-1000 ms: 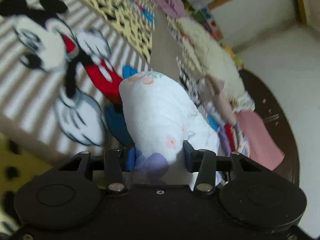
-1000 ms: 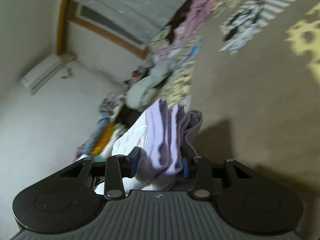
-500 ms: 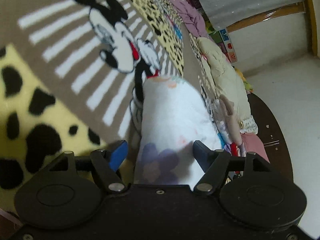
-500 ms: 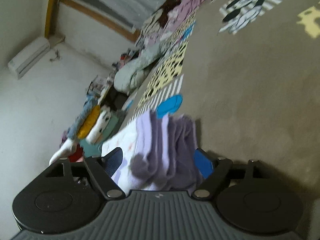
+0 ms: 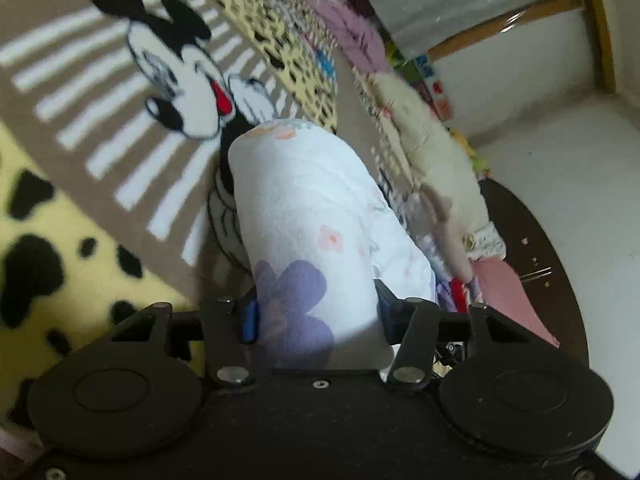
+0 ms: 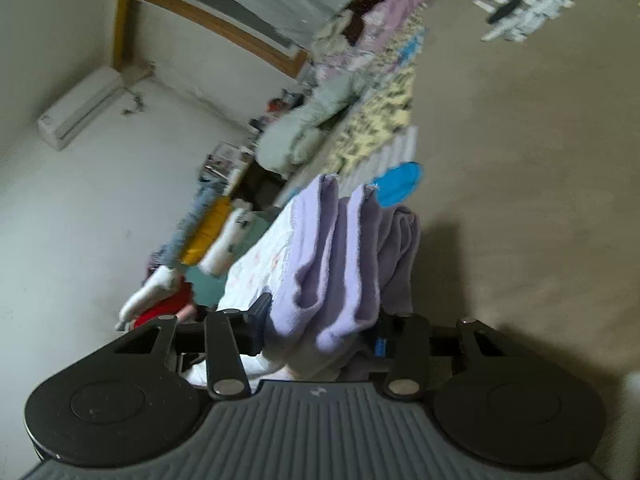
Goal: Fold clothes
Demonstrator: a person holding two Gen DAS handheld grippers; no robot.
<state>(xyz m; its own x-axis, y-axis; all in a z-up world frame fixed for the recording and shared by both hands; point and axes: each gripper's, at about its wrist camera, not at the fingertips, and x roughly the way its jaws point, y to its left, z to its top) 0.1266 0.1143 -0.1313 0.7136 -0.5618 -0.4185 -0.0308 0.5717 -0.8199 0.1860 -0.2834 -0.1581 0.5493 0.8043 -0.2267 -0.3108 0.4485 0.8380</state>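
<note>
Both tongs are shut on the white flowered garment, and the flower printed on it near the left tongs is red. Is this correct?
Not fully. In the left wrist view the flower near the left tongs is purple, not red. The rest holds: both the left tongs and the right tongs are shut on the white flowered garment.

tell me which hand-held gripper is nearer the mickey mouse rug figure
Left. The left hand-held gripper has the mickey figure just beyond its white garment; from the right hand-held gripper it lies far across the rug.
</note>
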